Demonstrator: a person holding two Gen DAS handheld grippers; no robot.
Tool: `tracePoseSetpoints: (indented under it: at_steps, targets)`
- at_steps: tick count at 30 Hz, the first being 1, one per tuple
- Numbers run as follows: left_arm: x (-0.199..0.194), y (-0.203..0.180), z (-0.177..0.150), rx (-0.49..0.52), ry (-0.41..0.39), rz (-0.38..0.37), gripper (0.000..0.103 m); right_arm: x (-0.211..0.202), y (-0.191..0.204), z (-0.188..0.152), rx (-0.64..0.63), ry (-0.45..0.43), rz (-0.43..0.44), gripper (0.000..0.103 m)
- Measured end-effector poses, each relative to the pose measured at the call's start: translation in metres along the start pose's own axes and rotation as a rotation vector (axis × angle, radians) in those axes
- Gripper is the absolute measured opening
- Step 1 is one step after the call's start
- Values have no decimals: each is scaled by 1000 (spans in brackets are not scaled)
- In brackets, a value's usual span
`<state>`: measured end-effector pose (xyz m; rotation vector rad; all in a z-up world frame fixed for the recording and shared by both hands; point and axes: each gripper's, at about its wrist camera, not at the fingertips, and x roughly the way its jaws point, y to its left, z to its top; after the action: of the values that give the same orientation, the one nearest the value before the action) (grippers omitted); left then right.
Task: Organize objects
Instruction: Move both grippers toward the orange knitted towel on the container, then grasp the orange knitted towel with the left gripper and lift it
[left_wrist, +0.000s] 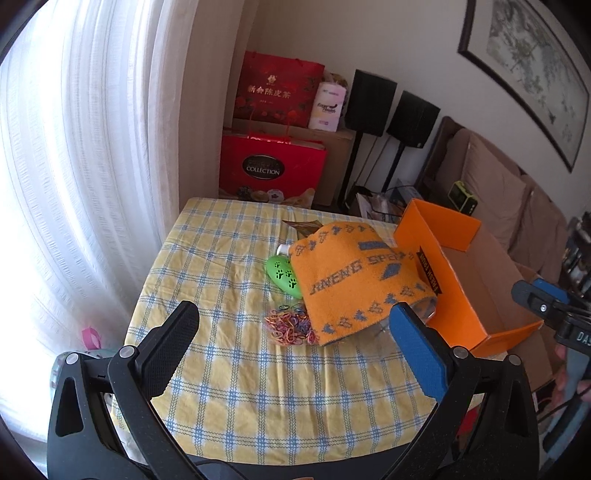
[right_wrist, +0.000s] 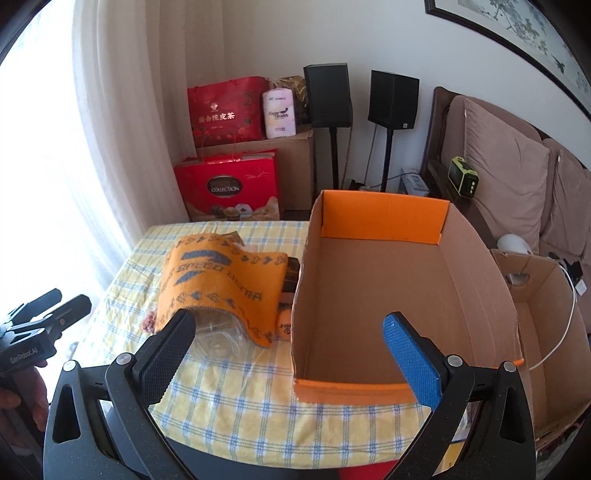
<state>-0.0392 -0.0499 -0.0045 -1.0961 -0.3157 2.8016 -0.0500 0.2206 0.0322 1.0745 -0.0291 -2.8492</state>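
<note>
So both tools are just hanging over the near edge of the bench (left_wrist: 229, 369), which has a yellow and blue checked cloth on it. The left tool (left_wrist: 295, 332) has its fingers spread wide with nothing between them, and same deal for the right tool (right_wrist: 290, 341), wide apart and holding nothing. In the middle of the bench there's an orange towel (left_wrist: 354, 277) with blue lettering draped over a heap of stuff. A green toy (left_wrist: 282, 275) with paw prints pokes out from under its left side, with a white cap just behind it, and a pile of colorful rubber bands (left_wrist: 290, 326) sits right at the towel's near-left corner. Under the near edge of the towel you can see a clear plastic container (right_wrist: 218, 334), partly covered. Just right of the towel is an open orange box (right_wrist: 388, 288) with a plain cardboard inside, and it looks like nothing's in it. The towel's right side touches the box wall. A small dark thing is wedged between towel and box, can't tell what it is. Far behind the bench are two red gift bags (right_wrist: 231, 184) and a pair of black speakers (right_wrist: 393, 99) on stands.
</note>
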Motion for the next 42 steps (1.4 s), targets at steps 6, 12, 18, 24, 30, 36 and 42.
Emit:
tracePoseSetpoints:
  at_steps: [6, 12, 18, 24, 30, 36, 42]
  targets:
    - [24, 14, 8, -46, 57, -97, 96, 31, -2, 28, 3, 71, 134, 74]
    - [57, 19, 13, -101, 137, -228, 86, 63, 14, 41, 14, 149, 267, 69]
    - [83, 15, 17, -124, 187, -299, 86, 91, 27, 35, 51, 220, 336, 69]
    - [101, 11, 22, -146, 222, -338, 86, 107, 28, 24, 75, 268, 372, 69]
    - [116, 5, 24, -164, 257, -367, 79, 116, 32, 19, 66, 291, 385, 61]
    - [126, -4, 23, -179, 291, -405, 62, 116, 30, 16, 60, 286, 396, 45]
    - [125, -14, 24, -166, 292, -412, 40, 112, 29, 17, 55, 257, 389, 26]
